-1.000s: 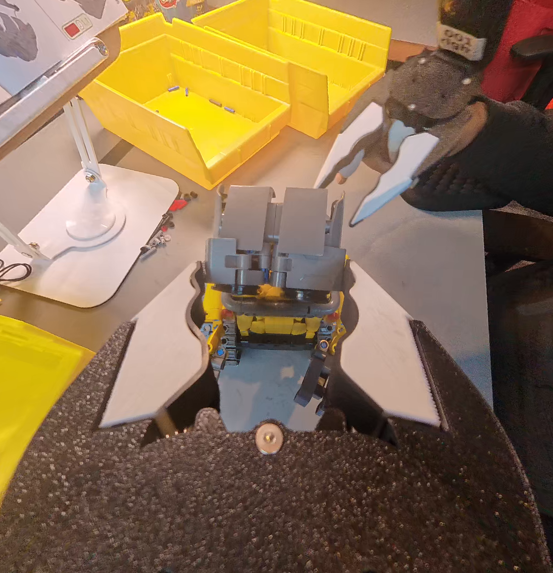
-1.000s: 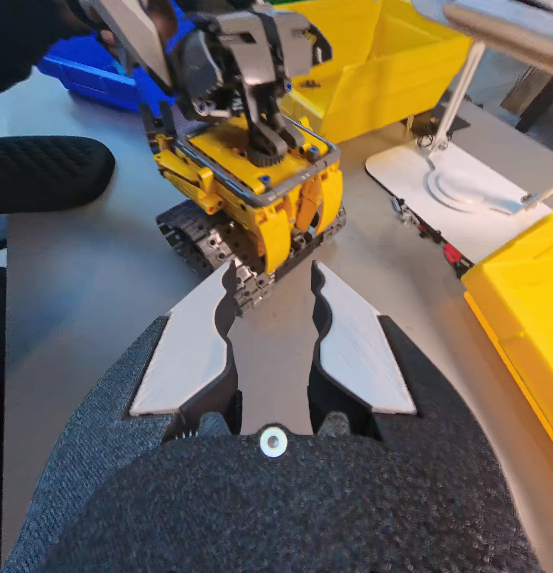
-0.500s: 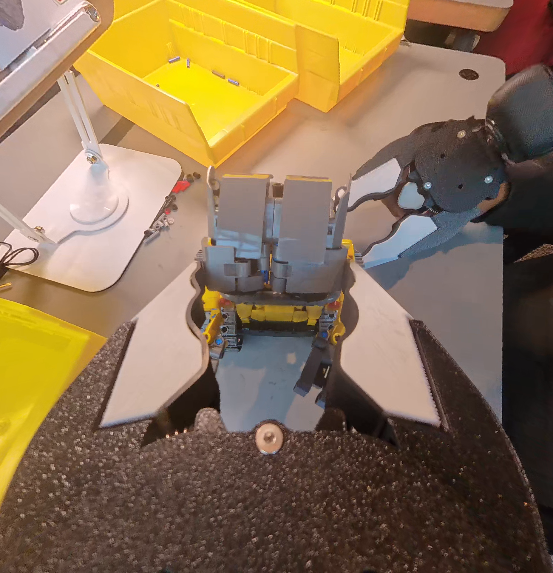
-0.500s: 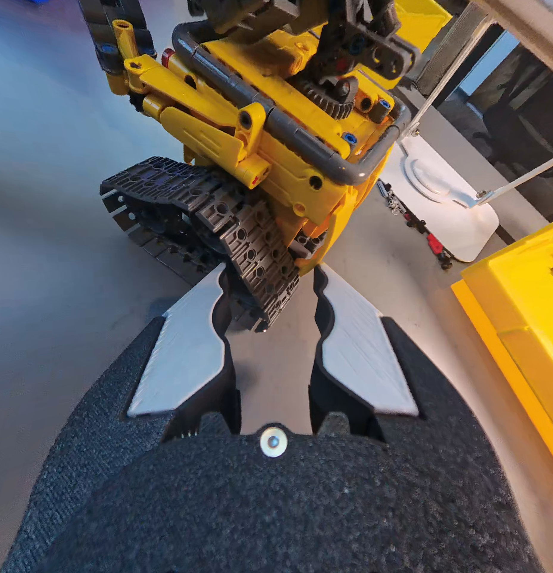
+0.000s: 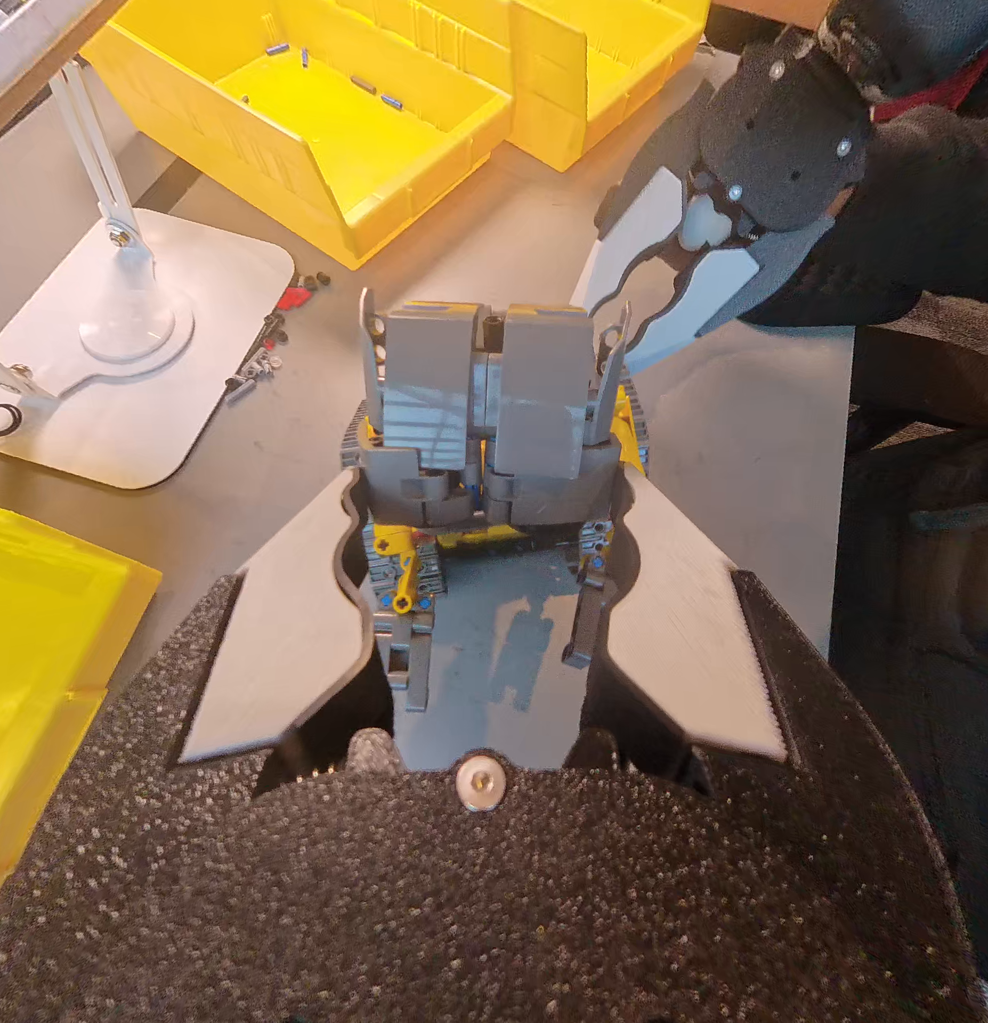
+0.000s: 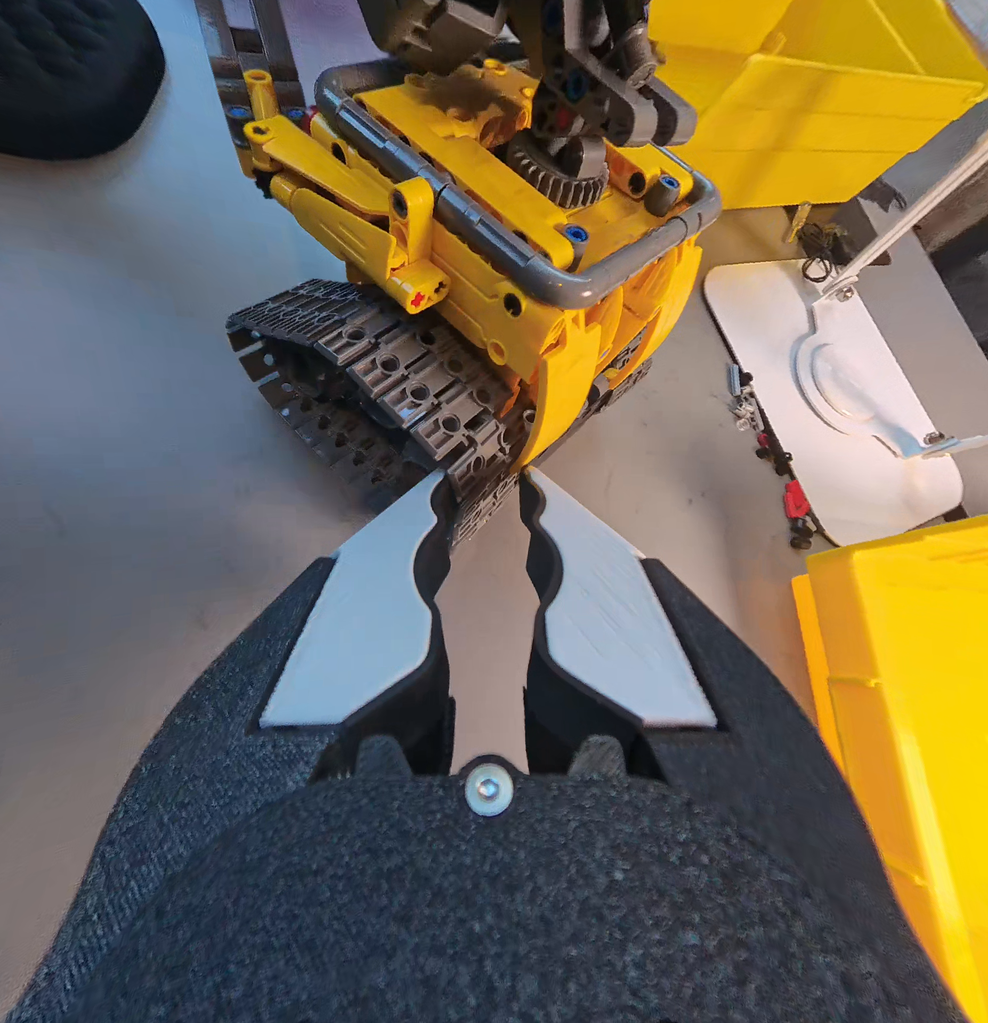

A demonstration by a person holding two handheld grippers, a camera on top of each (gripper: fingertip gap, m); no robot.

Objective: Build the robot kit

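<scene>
A yellow brick-built tracked model (image 6: 469, 166) with a grey head (image 5: 480, 398) stands on the grey table (image 5: 730, 470). My left gripper (image 5: 487, 487) is shut on the lower part of the grey head, one finger on each side. My right gripper (image 6: 483, 475) comes in low from the model's side. Its fingers are closed narrowly on the end of the dark grey track (image 6: 403, 387), just beside a yellow curved panel. The right gripper also shows in the left wrist view (image 5: 619, 337), at the model's right flank.
Two open yellow bins (image 5: 337, 110) stand behind the model, the nearer one holding a few small pins. A white lamp base (image 5: 121, 354) lies to the left with small loose parts (image 5: 270, 354) beside it. Another yellow bin (image 6: 923, 719) is close on the right. A black armrest (image 6: 54, 72) is at far left. The tips of one gripper are about 12 cm away from the tips of the other.
My right gripper has moved in from above to the model's track, and its fingers have narrowed around the track end. My left gripper has kept its hold on the head.
</scene>
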